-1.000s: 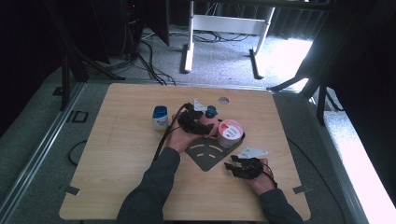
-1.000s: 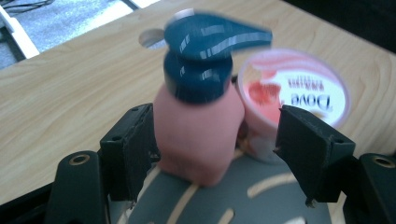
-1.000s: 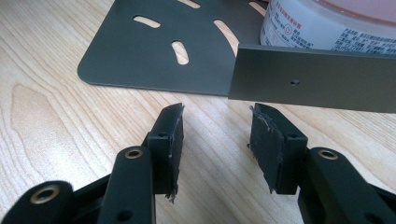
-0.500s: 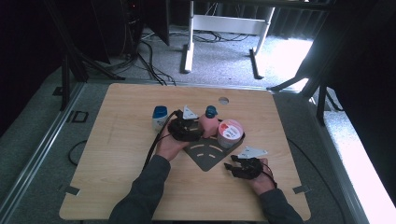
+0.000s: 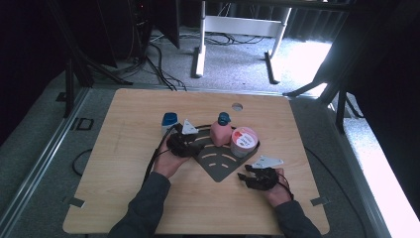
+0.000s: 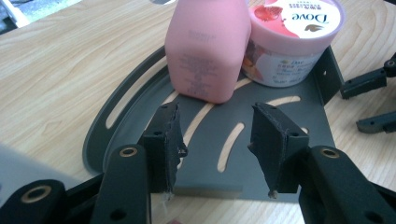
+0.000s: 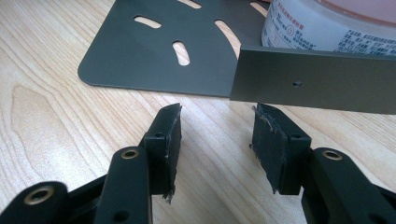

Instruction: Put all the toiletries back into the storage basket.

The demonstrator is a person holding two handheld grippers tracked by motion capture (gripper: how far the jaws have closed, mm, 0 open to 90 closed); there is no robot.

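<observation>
Reading "Dove", the tub point(image 6: 293, 39) faces the released left hand-held gripper point(image 6: 215, 142); right point(image 7: 217, 144) released.

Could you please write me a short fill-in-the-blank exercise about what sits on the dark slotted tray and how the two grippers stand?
1. The pink bottle on the dark slotted tray has a ____ cap in the high view.
2. The lid of the round tub beside the bottle bears the brand name ____.
3. The left gripper has its jaws ____, with nothing between them.
4. The right gripper hovers over bare ____, just off the tray's edge.

Missing words: blue; Dove; open; wood
</observation>
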